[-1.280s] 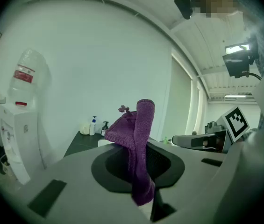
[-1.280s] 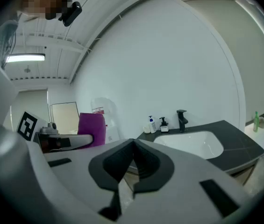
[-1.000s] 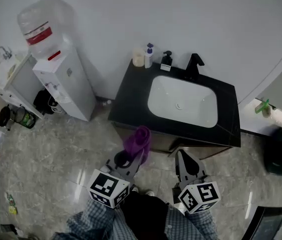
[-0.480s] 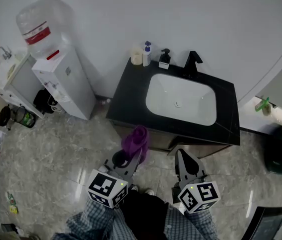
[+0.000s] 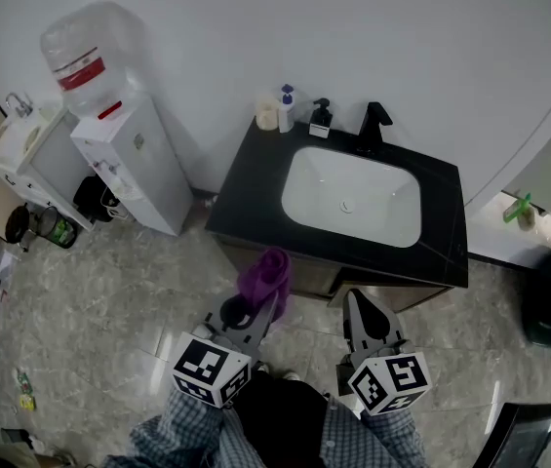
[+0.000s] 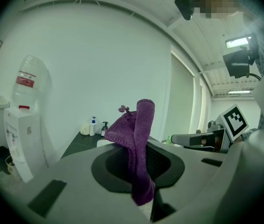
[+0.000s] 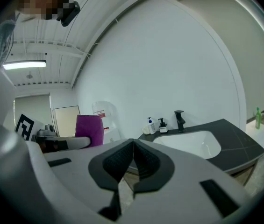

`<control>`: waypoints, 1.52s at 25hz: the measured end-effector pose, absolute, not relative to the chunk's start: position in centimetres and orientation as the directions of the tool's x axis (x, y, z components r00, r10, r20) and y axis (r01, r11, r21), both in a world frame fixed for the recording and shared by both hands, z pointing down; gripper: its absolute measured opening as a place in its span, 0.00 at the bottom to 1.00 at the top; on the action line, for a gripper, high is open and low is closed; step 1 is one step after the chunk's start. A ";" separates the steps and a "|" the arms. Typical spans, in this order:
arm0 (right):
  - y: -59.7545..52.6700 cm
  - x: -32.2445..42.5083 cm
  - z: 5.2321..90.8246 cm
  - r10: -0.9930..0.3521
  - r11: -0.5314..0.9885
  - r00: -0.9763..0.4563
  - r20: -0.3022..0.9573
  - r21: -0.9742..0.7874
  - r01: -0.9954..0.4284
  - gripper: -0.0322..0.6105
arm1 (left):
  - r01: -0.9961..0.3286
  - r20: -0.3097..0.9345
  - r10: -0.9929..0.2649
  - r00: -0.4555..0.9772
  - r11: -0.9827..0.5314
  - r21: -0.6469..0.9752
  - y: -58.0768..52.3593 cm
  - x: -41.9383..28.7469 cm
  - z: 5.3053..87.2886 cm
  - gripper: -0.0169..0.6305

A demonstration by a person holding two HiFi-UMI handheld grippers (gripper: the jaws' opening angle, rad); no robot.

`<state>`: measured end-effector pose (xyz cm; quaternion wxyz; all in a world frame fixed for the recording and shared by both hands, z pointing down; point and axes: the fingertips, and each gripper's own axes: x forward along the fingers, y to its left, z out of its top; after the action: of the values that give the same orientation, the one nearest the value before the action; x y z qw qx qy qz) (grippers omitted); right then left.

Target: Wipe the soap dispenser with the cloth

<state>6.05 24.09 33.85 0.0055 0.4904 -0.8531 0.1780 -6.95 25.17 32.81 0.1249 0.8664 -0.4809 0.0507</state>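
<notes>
A purple cloth (image 5: 266,279) (image 6: 134,143) (image 7: 89,126) sticks up from my left gripper (image 5: 267,298) (image 6: 141,171), whose jaws are shut on it. My right gripper (image 5: 355,303) (image 7: 133,146) is shut with nothing in it, beside the left one. Both are held over the floor, in front of the black vanity (image 5: 255,178). A black soap dispenser (image 5: 321,117) (image 6: 104,128) (image 7: 161,125) stands at the counter's back left, beside a white pump bottle with a blue top (image 5: 286,108) (image 7: 150,125). Neither gripper is near the dispenser.
The white basin (image 5: 350,196) and a black tap (image 5: 371,127) fill the counter's middle. A cream cup (image 5: 267,115) stands left of the bottles. A white water cooler (image 5: 129,154) with its bottle stands left of the vanity. Grey tiled floor (image 5: 109,291) lies beneath me.
The view has shifted slightly, so the vanity and the cooler sit a little differently in the head view. Both grippers keep their place and their hold.
</notes>
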 end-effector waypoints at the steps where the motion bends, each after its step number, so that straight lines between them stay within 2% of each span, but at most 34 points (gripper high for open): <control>1: 24.1 6.5 33.9 -0.834 0.457 -0.520 0.185 -0.295 -0.839 0.08 | -0.848 0.205 -0.824 0.529 -0.503 0.167 25.2 -6.7 32.7 0.12; 17: 19.6 9.7 35.3 -0.847 0.438 -0.491 0.204 -0.256 -0.862 0.08 | -0.852 0.188 -0.832 0.522 -0.500 0.156 19.5 -4.9 33.9 0.12; 38: -6.5 6.3 36.7 -0.882 0.319 -0.388 0.267 -0.268 -0.909 0.08 | -0.784 0.249 -0.743 0.621 -0.590 0.193 -8.9 -7.9 36.6 0.12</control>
<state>6.28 -6.52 36.67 0.0359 0.5520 -0.8112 0.1894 -7.86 -8.87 36.65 0.1427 0.8888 -0.4296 0.0710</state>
